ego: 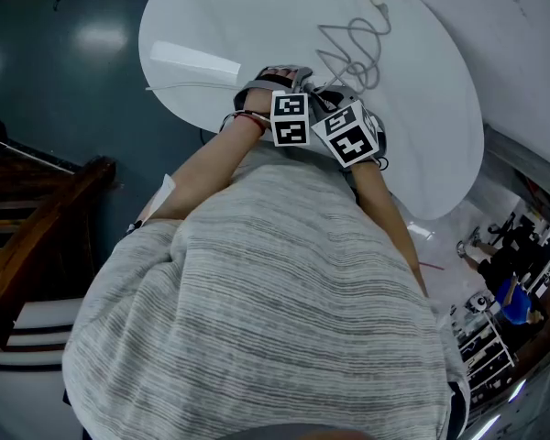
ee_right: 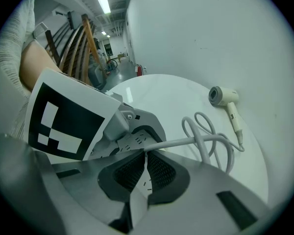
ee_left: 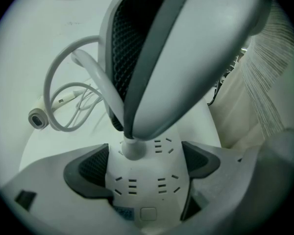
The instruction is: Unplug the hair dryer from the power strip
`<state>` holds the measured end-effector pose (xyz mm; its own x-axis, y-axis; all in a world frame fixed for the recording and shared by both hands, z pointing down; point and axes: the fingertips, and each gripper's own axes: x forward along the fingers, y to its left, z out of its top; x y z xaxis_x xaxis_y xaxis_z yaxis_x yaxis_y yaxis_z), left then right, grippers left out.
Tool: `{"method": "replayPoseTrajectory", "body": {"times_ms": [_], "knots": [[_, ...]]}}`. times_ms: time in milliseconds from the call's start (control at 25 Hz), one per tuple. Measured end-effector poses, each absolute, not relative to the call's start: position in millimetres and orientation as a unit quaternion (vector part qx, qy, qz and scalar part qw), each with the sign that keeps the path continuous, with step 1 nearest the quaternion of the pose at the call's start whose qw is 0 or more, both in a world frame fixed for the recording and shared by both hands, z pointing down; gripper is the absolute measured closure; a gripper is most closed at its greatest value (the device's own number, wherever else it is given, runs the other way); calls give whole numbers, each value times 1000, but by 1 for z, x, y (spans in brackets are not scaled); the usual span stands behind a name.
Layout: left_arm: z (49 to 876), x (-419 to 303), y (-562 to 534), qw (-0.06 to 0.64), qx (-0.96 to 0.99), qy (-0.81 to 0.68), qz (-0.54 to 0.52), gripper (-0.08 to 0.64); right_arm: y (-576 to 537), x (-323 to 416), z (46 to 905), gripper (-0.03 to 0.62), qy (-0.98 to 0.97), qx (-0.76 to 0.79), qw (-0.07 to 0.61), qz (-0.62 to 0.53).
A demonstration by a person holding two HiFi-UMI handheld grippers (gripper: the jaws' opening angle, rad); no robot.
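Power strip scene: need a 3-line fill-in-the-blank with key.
The left gripper clamps the ___ between its jaws.
The right gripper has its jaws shut on the ___ seated in that strip.
The hair dryer lies on the white ___.
Missing: power strip; plug; table.

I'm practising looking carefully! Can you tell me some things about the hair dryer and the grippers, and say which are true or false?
1. The left gripper clamps the power strip. True.
2. The right gripper holds the hair dryer. False: the hair dryer lies on the white table; that gripper pinches the plug.
3. The cord lies in loops on the table. True.
4. The table is black. False: it is white.
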<state>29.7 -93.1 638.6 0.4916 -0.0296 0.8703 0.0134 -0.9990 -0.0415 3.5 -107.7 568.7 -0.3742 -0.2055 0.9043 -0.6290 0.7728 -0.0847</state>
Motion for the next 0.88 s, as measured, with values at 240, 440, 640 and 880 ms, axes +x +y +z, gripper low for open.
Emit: {"method": "replayPoseTrajectory", "body": {"times_ms": [240, 440, 640, 880], "knots": [[637, 30, -93, 22, -863, 3, -504, 100, -113, 2, 552, 557, -816, 279, 456, 220], [639, 27, -92, 21, -863, 3, -506, 100, -154, 17, 487, 557, -828, 313, 425, 191], [640, 30, -93, 21, -862, 3, -507, 100, -157, 49, 466, 556, -826, 345, 390, 215], [641, 28, -93, 20, -861, 4, -508, 100, -146, 75, 469, 555, -821, 370, 363, 240]]}}
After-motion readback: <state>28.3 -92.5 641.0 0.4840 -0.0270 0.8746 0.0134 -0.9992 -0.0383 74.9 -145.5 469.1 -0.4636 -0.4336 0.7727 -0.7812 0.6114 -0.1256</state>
